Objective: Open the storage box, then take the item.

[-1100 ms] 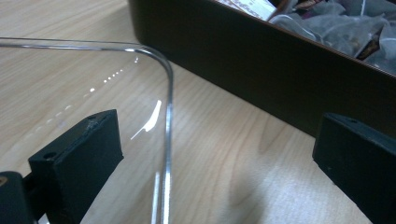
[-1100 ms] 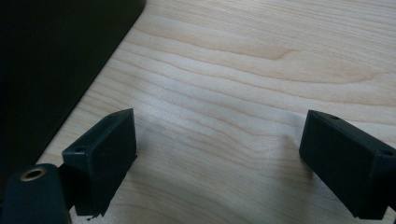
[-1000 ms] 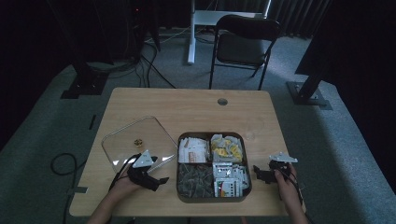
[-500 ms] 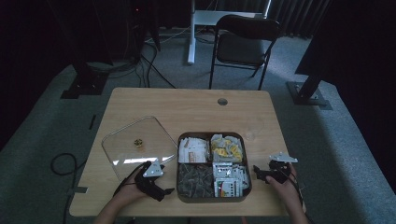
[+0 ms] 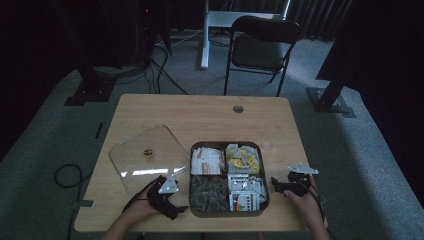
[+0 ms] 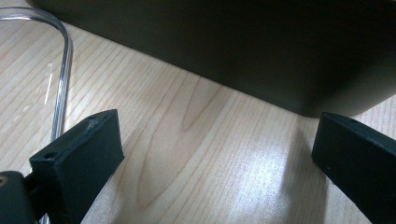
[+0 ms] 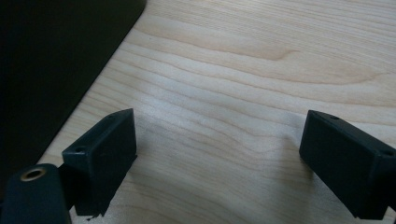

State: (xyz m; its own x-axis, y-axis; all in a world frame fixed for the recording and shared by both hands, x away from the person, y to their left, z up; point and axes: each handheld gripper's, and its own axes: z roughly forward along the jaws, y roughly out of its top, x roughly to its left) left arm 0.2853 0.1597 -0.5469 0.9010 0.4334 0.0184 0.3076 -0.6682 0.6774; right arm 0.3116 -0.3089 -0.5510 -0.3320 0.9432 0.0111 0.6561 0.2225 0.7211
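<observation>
Both grippers gaping, left gripper (image 5: 172, 207), right gripper (image 5: 278, 185), tray (image 5: 226, 213) contents dim

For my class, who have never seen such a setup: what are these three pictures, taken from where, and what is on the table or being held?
No robot here: a person holds a two-jaw gripper in each hand. The high view looks down on a wooden table. On it stand a dark tray with four compartments of small packets and, left of it, a clear lid. The left gripper and right gripper flank the tray. The other two pictures come from cameras riding on each gripper; both show open jaws over bare wood, holding nothing.
</observation>
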